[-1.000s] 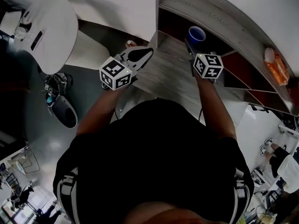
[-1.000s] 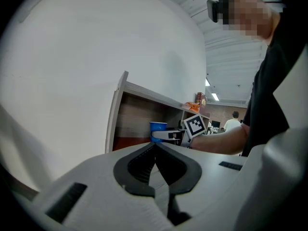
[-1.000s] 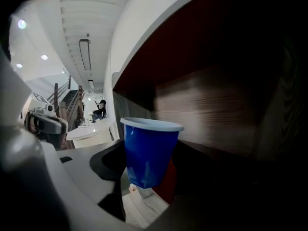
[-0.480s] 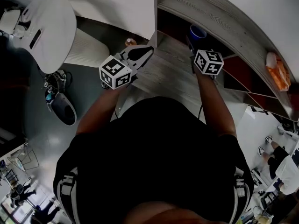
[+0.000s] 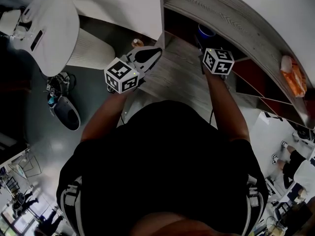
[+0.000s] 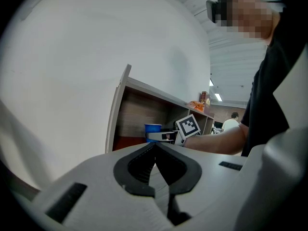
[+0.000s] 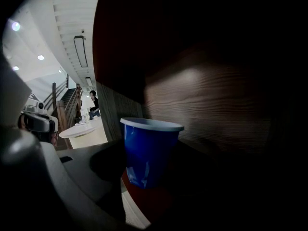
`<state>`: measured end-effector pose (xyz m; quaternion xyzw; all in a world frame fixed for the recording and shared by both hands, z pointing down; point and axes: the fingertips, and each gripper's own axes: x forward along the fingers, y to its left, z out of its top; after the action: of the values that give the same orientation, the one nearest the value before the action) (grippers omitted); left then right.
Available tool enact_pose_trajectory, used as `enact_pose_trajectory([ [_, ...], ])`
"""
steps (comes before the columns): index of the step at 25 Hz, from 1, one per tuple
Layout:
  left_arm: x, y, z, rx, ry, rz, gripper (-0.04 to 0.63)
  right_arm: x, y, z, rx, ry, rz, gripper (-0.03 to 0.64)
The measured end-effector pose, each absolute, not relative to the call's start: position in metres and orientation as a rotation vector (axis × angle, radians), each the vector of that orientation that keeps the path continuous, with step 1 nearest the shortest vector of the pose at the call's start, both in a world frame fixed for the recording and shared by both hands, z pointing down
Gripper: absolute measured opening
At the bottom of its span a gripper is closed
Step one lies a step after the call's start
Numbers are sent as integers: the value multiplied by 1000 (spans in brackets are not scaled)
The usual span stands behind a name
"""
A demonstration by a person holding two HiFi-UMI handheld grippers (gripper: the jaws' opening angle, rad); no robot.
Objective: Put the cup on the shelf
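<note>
**Item: cup** [image 7: 150, 150]. Blue, with a white rim, tapering toward the base; a small dent and a glint are seen low on its left side. It is held upright, slightly tilted, inside the leftmost compartment of the shelf [image 5: 231, 18], over the red floor [image 7: 149, 203] of that compartment.

**Right gripper** [image 5: 202, 43]. Its fingers are spread wide and closed on the cup's lower body. The left finger [image 7: 72, 177] is seen against the cup; the right finger is lost in shadow.

**Left gripper** [image 6: 155, 146]. It is held outside the shelf, near its left end. Its fingers are closed tip to tip, with nothing between them.

**Edges and room.** A wood-grain back wall [image 7: 211, 100] stands just behind the cup, and the side panel [image 6: 117, 114] is near on the left. The top board overhangs. Open compartment space lies to the right.

**Hard to make out.** In the head view only the cup's rim is shown under the top board. Whether the base touches the red floor cannot be told.
</note>
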<state>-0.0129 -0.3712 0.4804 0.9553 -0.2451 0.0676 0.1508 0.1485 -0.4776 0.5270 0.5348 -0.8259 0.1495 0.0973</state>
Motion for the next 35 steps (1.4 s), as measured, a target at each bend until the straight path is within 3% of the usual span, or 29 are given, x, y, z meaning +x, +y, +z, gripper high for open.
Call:
enact_pose_trajectory([
  [35, -10, -367, 487, 2727, -704, 192, 17, 134, -497, 542, 1459, -2334, 318, 288],
])
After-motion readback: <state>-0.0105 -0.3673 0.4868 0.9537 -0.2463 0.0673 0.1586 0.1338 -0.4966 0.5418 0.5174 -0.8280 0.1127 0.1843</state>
